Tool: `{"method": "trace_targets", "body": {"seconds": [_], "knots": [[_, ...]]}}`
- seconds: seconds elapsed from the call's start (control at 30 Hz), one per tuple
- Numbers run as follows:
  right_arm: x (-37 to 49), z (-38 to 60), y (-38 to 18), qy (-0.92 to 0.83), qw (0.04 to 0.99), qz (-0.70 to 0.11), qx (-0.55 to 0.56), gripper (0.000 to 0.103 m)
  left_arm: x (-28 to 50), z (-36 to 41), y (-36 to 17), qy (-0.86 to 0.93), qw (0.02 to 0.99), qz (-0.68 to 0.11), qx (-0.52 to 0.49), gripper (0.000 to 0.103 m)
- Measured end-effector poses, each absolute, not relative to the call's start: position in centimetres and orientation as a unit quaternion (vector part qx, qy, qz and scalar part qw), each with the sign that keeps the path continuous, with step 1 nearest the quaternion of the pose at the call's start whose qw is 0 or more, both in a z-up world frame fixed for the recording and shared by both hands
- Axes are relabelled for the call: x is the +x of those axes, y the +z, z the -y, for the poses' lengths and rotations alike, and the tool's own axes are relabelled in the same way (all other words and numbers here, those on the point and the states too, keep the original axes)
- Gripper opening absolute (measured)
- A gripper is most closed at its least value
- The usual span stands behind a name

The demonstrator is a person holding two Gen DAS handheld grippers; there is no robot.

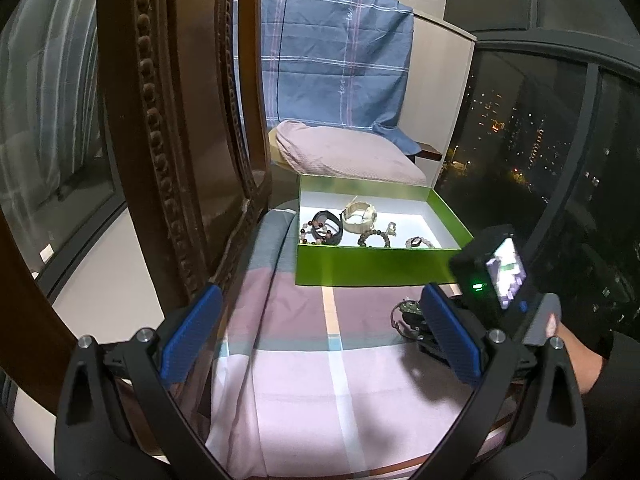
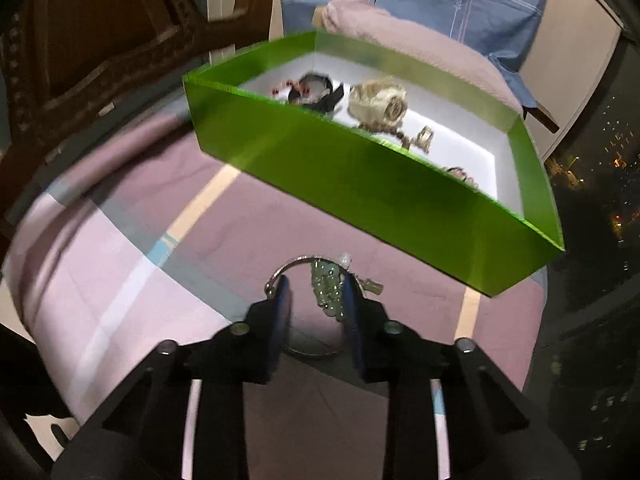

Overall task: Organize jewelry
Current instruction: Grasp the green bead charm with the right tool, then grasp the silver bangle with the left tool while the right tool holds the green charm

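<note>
We count one green box (image 2: 360, 184). Our right gripper (image 2: 316, 304) pinches one silver bracelet (image 2: 326, 288) between narrowed jaws; our left gripper (image 1: 320, 332) gapes wide, empty.

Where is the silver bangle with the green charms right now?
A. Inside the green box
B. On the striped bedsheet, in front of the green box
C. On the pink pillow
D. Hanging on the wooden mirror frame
B: the silver bangle with green charms lies on the striped bedsheet in front of the green box, between the fingers of the right claw.
</note>
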State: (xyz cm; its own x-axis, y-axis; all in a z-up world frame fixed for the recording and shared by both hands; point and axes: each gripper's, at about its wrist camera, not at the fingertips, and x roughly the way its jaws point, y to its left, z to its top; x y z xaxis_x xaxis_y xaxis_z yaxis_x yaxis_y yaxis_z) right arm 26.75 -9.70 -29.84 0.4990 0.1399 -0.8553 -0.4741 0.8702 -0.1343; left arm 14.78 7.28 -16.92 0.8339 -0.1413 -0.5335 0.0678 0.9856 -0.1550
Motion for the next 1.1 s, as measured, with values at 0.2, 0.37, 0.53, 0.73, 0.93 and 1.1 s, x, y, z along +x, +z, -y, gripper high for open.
{"method": "trace_targets", "body": {"seconds": [0.2,0.37,0.53,0.73,0.93,1.1], "knots": [[27.7,9.6,-30.7,0.17,0.839,-0.485,-0.179,0.016,14.7,-7.3,-16.9,-0.059,0.954,-0.287,-0.065,0.099],[27.8,10.0,-30.6,0.169,0.842,-0.485,-0.165,0.008,15.0,-7.3,-17.2,-0.059,0.951,-0.295,-0.066,0.099],[25.8,12.9,-26.9,0.198,0.869,-0.448,-0.067,0.008,15.3,-7.0,-17.8,-0.061,0.947,-0.31,-0.062,0.099],[22.3,18.8,-20.0,0.245,0.888,-0.378,0.089,0.008,15.6,-4.8,-19.0,-0.078,0.94,-0.33,-0.032,0.099],[20.6,22.1,-20.0,0.229,0.892,-0.363,0.144,0.008,16.1,-1.1,-21.6,-0.101,0.93,-0.351,0.033,0.099],[20.1,22.7,-18.6,0.217,0.909,-0.333,0.128,0.008,17.8,2.1,-23.7,-0.115,0.917,-0.374,0.08,0.099]]}}
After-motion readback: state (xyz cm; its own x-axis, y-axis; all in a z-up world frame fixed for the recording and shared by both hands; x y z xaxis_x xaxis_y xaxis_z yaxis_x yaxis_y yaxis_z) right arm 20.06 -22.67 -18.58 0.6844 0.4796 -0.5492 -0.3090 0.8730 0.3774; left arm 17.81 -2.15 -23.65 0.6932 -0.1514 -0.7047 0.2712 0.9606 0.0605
